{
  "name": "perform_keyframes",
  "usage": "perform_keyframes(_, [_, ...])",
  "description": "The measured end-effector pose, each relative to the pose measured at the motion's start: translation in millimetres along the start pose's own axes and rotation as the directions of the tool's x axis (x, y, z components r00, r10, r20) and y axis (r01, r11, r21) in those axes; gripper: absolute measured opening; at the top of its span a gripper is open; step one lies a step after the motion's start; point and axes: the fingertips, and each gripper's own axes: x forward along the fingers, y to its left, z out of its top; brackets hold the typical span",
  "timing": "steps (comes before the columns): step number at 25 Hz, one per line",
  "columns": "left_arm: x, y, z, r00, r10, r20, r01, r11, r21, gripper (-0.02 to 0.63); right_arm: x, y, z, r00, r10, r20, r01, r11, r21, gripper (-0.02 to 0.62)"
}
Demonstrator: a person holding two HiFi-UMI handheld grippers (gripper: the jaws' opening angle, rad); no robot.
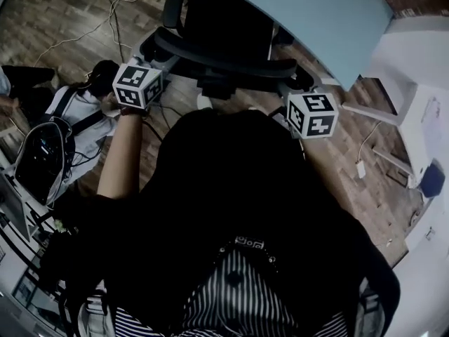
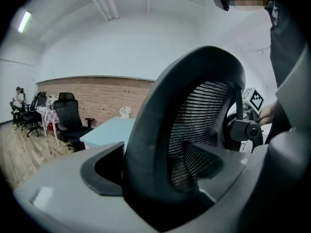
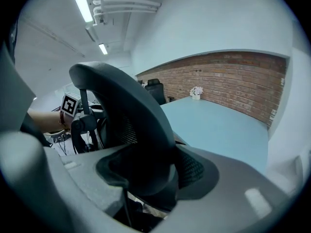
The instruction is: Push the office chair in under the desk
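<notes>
Jaws of left gripper (image 2: 156, 178) & right gripper (image 3: 146, 171) each clamp the backrest rim of the black mesh-back office chair (image 1: 224, 30), seat front prob. just under the pale blue desk (image 1: 323, 12), most pushing left.

The office chair (image 1: 224, 37) is black all over, its back a fine dark mesh set in a plain black frame. The desk (image 1: 319, 12) has a pale blue top. The floor (image 1: 63, 16) is brown wood planking. The left gripper (image 2: 163, 171) and right gripper (image 3: 146, 171) have matt grey bodies with black pads, and each carries a white cube printed with black square markers. The far wall (image 2: 97, 96) is red-brown brick, and the ceiling (image 2: 146, 33) above it is white. The spare chairs (image 2: 68, 118) at far left are black too. The person's top (image 1: 231, 188) is black, over a garment (image 1: 238, 300) in narrow black-and-white stripes.
</notes>
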Motion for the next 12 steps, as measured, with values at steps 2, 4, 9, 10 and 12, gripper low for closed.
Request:
perform_keyframes(2, [13,14,7,0.999,-0.033,-0.007,0.033,0.999,0.015,0.380,9,-2,8,1.000,-0.015,0.008,0.015,1.000,0.020,0.242])
perform_keyframes(4, [29,28,18,0.998,-0.059,-0.007,0.059,0.998,0.033,0.380,20,-6,19,1.000,-0.015,0.017,0.014,0.999,0.035,0.242])
perform_keyframes(9, [66,56,30,0.992,-0.128,-0.025,0.129,0.990,0.055,0.380,45,-18,37,1.000,0.007,-0.003,-0.007,0.996,0.087,0.233])
perform_keyframes(10, [74,62,33,0.990,-0.138,-0.023,0.139,0.988,0.059,0.380,51,-21,41,1.000,0.004,-0.004,-0.004,0.996,0.091,0.233])
perform_keyframes(12, [90,75,40,0.989,-0.150,-0.014,0.151,0.986,0.065,0.382,64,-27,50,1.000,-0.004,-0.001,0.004,0.995,0.096,0.232])
